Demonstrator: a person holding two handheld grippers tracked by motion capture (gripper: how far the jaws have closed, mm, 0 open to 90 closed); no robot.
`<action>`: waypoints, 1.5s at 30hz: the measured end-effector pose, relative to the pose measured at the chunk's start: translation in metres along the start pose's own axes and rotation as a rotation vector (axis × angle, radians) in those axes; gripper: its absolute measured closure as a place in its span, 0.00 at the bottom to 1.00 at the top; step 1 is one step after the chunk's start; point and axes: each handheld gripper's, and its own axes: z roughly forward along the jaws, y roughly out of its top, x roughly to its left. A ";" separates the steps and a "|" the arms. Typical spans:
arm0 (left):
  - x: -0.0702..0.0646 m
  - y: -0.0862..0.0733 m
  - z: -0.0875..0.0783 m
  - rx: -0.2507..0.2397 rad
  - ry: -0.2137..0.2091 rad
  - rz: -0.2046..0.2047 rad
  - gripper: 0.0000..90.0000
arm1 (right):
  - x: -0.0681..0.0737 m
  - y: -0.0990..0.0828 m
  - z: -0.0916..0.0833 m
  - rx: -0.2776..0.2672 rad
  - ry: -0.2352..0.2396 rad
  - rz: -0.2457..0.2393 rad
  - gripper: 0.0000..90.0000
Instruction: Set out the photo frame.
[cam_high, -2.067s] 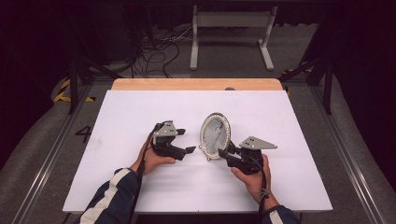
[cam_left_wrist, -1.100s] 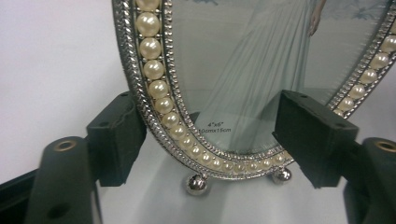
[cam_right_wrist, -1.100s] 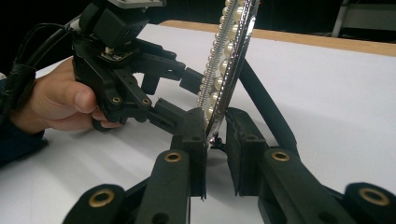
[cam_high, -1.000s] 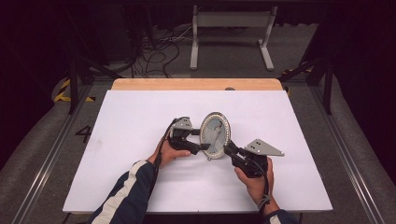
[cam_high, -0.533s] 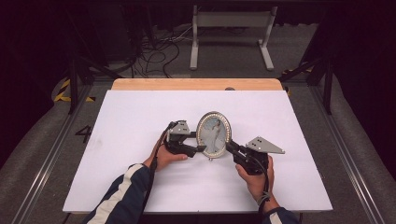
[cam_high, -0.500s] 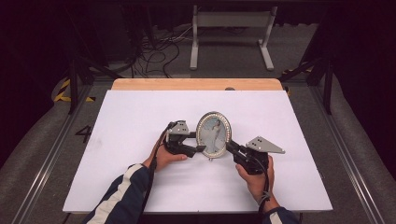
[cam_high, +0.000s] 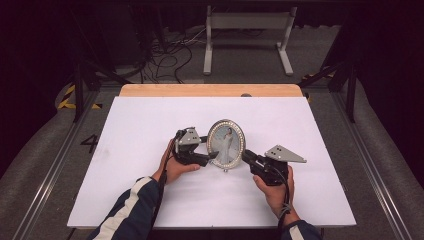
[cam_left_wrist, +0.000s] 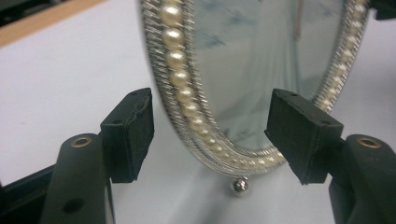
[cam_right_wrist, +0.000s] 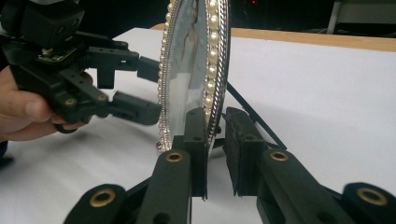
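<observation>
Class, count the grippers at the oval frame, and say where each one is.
2. The left gripper reaches the frame from its left, jaws open around the pearl rim. The right gripper grips the frame's right edge. None seems hidden.

Both forearms enter from the bottom of the high view. The left black two-jaw gripper (cam_high: 209, 154), just left of centre, points right, its jaws parted after just widening slightly. The right black two-jaw gripper (cam_high: 246, 157), lower right of centre, points left, its jaws nearly together.
</observation>
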 end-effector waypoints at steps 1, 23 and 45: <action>0.001 0.001 -0.001 -0.015 0.006 -0.007 0.37 | 0.000 0.000 0.000 0.000 0.000 0.000 0.89; 0.005 0.002 0.001 0.008 -0.016 -0.007 0.59 | -0.001 0.000 -0.002 0.015 -0.010 -0.008 0.95; -0.003 -0.001 -0.013 0.055 0.032 -0.019 0.69 | -0.003 -0.003 0.012 0.035 -0.028 -0.005 0.94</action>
